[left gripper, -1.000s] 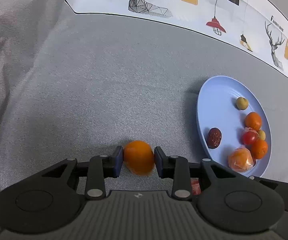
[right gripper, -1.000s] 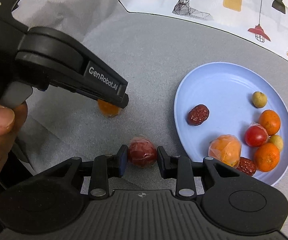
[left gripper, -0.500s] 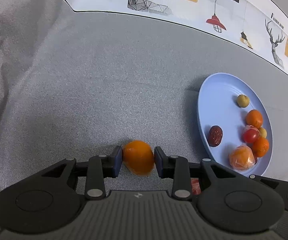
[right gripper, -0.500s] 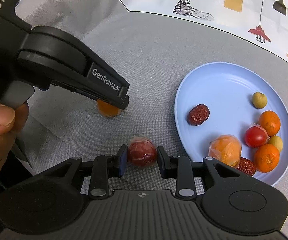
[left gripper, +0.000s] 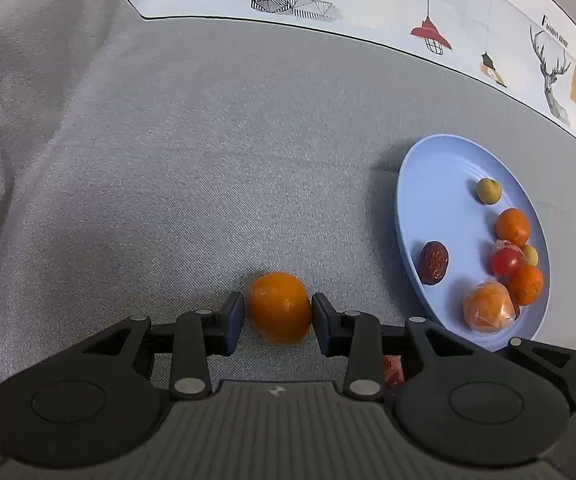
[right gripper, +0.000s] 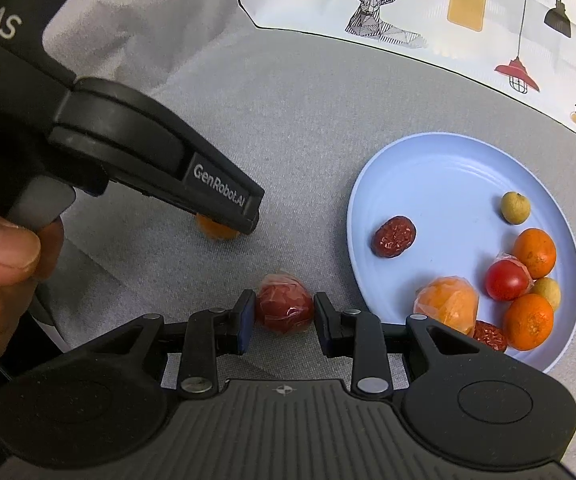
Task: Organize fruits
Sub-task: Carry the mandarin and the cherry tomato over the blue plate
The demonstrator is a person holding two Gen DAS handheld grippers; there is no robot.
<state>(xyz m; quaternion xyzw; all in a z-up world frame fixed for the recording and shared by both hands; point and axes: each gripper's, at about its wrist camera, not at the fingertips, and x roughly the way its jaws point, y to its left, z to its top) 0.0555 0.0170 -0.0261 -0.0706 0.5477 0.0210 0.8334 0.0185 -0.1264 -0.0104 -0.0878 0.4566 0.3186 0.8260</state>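
Fruits on grey cloth, one between each gripper's pads.

The round orange fruit (left gripper: 279, 308) sits on the grey cloth (left gripper: 192, 168) in the left gripper (left gripper: 278, 320), whose jaws have just been easing apart around it. The right gripper (right gripper: 284, 322) clamps a plastic-wrapped red fruit (right gripper: 285, 307) beside the pale blue round plate (right gripper: 440, 184).

— What's between the left gripper (left gripper: 278, 317) fingers?

— A wrapped orange fruit (left gripper: 279, 309) on the grey cloth (left gripper: 192, 168). The jaws have just been opening a little; the pads sit right at its sides, and whether they press it I can't tell.

— And the blue plate (left gripper: 432, 184)?

— Off to the right, near the cloth's far edge, carrying a dried date (left gripper: 434, 262), a cherry tomato (left gripper: 505, 262), small oranges and a wrapped one.
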